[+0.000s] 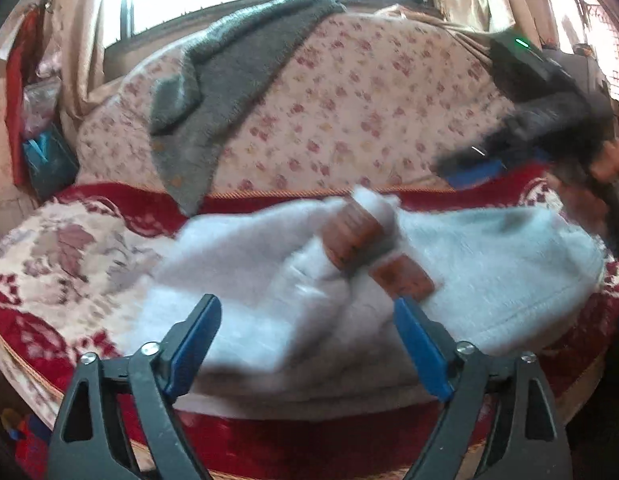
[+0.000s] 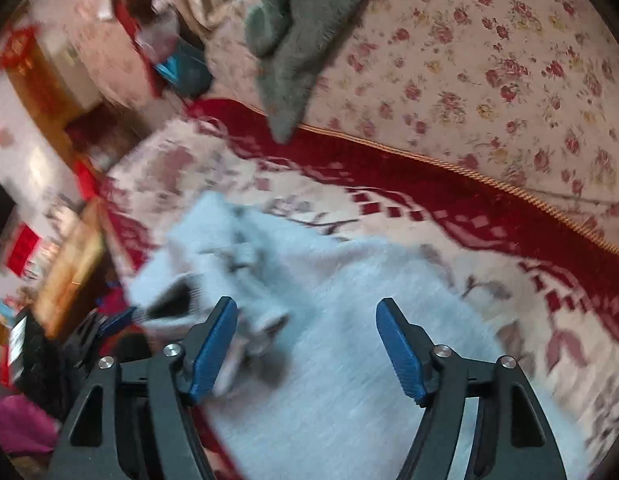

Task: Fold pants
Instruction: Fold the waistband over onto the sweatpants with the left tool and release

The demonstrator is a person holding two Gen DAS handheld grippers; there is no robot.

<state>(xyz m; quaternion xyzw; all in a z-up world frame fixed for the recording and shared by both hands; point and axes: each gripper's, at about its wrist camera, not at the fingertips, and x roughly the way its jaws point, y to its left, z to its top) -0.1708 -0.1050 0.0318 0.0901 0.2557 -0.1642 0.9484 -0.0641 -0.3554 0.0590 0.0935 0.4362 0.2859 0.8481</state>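
Light grey pants (image 1: 489, 272) lie bunched on a red and cream patterned bed cover (image 1: 61, 248). A brown leather label (image 1: 357, 240) shows on the crumpled waistband near the middle. My left gripper (image 1: 307, 316) is open just above the near edge of the pants, holding nothing. My right gripper (image 2: 307, 320) is open above the pants (image 2: 349, 360), with the folded waistband part (image 2: 213, 264) to its left. The right gripper also shows blurred at the right of the left wrist view (image 1: 549, 120).
A floral quilt (image 1: 369, 100) with a grey knitted blanket (image 1: 237, 64) is piled behind the pants. A window and curtains are behind. Cluttered items and a wooden edge (image 2: 69, 264) lie left of the bed.
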